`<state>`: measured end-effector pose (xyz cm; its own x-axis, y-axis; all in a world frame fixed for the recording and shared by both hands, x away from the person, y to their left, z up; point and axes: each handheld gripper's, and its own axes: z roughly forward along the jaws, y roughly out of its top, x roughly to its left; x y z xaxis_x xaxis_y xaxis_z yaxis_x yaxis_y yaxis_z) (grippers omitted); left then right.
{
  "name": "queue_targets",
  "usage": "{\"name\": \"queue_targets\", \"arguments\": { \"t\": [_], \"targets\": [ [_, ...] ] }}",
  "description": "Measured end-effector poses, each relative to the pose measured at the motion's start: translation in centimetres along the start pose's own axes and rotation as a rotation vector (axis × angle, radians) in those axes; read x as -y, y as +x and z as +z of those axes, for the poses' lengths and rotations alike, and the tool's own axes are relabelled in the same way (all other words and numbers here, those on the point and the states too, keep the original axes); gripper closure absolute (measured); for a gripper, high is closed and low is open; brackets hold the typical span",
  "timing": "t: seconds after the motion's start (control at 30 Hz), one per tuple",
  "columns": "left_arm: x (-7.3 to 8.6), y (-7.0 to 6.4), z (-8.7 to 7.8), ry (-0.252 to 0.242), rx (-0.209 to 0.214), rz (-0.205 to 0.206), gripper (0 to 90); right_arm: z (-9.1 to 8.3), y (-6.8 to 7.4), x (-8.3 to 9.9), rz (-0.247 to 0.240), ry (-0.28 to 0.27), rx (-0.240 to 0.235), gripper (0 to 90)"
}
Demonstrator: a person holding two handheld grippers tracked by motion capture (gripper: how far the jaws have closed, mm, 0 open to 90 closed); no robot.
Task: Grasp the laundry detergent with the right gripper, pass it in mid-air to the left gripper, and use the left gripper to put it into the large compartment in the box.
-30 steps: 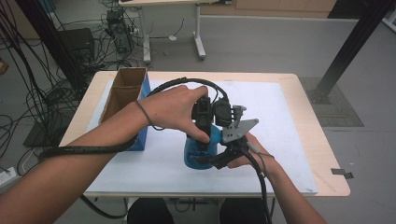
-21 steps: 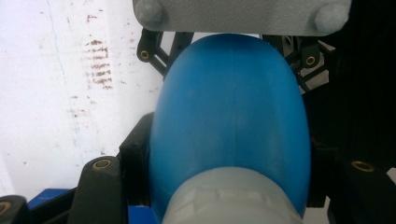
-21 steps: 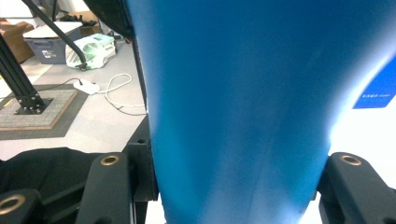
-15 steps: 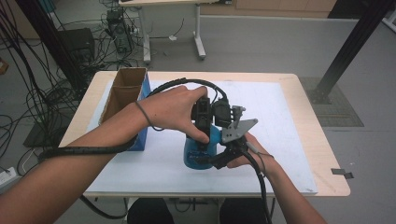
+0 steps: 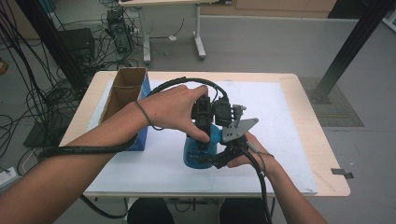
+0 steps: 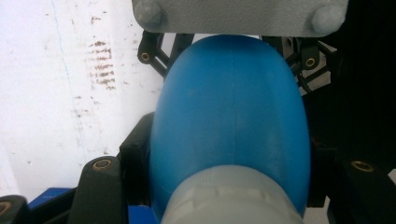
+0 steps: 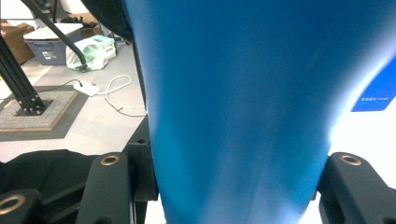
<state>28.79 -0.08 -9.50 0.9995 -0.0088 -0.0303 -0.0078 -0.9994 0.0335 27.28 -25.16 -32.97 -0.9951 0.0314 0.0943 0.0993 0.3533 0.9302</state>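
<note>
A blue plastic bottle (image 5: pixel 195 153) stands on the white sheet near the table's front. My left gripper (image 5: pixel 202 140) comes down on it from above and is shut on its upper part. In the left gripper view the blue bottle (image 6: pixel 229 112) bulges away between the jaws of the left gripper (image 6: pixel 229 161), and its pale grey cap (image 6: pixel 229 203) is nearest the camera. My right gripper (image 5: pixel 211 161) grips the lower body from the right side. In the right gripper view the bottle (image 7: pixel 243 93) sits between the jaws of the right gripper (image 7: pixel 233 170).
An open cardboard box (image 5: pixel 122 93) with a blue side stands at the table's left. A white sheet (image 5: pixel 285 121) covers most of the wooden table (image 5: pixel 327 158). Cables lie on the floor at left, and a black post (image 5: pixel 348 44) rises at the right.
</note>
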Motion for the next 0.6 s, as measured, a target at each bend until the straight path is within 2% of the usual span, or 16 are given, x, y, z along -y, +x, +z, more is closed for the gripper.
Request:
{"name": "queue_targets", "arguments": {
  "t": [0.37, 0.6],
  "targets": [
    [0.1, -0.43, -0.28, -0.01, -0.016, 0.002, 38.1, -0.11, 0.18, 0.21, 0.001, -0.018, 0.008, 41.6],
    [0.18, -0.45, -0.85, -0.013, -0.02, -0.004, 38.2, -0.25, 0.11, 0.77, 0.032, -0.052, 0.006, 38.2]
  ]
}}
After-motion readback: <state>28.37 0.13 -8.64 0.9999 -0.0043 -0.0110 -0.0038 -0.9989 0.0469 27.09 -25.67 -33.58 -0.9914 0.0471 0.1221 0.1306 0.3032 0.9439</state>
